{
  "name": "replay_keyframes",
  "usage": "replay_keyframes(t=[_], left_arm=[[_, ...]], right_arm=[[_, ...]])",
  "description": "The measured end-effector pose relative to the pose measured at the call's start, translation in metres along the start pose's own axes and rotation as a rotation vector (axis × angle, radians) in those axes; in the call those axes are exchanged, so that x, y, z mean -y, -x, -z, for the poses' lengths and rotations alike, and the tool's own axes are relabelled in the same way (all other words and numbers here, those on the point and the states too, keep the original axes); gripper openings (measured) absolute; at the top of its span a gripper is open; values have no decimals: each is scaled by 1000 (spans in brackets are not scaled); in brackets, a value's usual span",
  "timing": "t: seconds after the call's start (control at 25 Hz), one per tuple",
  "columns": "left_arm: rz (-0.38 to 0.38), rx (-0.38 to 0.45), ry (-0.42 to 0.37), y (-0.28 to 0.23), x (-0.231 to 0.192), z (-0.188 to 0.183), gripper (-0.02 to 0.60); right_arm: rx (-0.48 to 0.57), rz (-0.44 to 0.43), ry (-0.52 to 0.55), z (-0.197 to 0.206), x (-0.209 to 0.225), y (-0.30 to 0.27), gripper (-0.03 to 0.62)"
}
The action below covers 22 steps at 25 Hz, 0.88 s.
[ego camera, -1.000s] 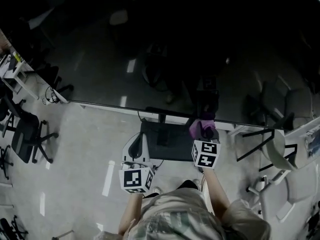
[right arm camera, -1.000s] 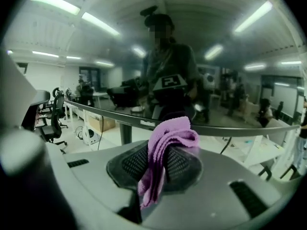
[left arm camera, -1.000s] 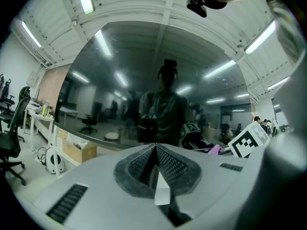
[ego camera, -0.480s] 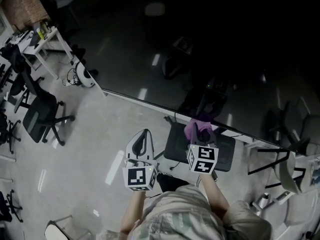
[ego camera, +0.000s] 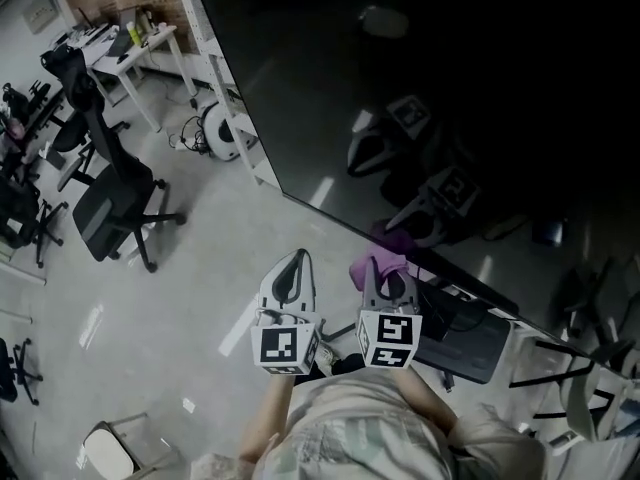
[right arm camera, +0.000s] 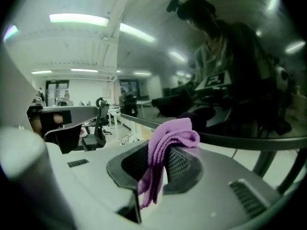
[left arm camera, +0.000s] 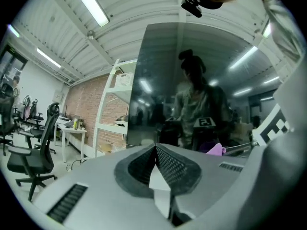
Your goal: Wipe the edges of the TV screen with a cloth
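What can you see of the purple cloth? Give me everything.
The cloth is purple and soft, with a fine towelling look, folded and bunched. It is pinched between the jaws of the right gripper: a rounded fold bulges above the tips and a loose end hangs down in the gap. In the head view it sits close to the lower edge of the dark TV screen; whether it touches the glass cannot be told.

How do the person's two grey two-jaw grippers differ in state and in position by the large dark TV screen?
The right gripper is shut on a purple cloth; the left gripper is shut on nothing, its jaws meeting. In the head view, the right gripper sits nearer the lower edge of the dark TV screen than the left gripper does. Both are grey and point towards the screen.
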<state>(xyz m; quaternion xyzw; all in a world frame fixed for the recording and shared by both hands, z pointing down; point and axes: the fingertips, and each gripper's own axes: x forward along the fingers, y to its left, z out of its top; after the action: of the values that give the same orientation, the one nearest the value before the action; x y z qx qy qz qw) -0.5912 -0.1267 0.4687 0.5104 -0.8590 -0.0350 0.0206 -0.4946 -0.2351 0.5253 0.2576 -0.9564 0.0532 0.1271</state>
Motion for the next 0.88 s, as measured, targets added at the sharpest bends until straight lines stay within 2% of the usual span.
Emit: replay_keyframes(t=[0.16, 0.32, 0.48, 0.68, 0.88], left_arm=[[-39, 15, 25, -8, -49, -5, 14], [-24, 11, 40, -13, -101, -6, 14], [40, -2, 31, -17, -159, -9, 14], [174, 5, -35, -32, -228, -32, 14], [280, 35, -48, -56, -273, -54, 14]], right_arm=[[6, -48, 39, -16, -45, -33, 57], [4, -25, 46, -25, -83, -66, 57], [19, 58, 38, -32, -120, -98, 57], [25, 200, -11, -41, -158, -130, 57], [63, 334, -45, -56, -175, -150, 57]])
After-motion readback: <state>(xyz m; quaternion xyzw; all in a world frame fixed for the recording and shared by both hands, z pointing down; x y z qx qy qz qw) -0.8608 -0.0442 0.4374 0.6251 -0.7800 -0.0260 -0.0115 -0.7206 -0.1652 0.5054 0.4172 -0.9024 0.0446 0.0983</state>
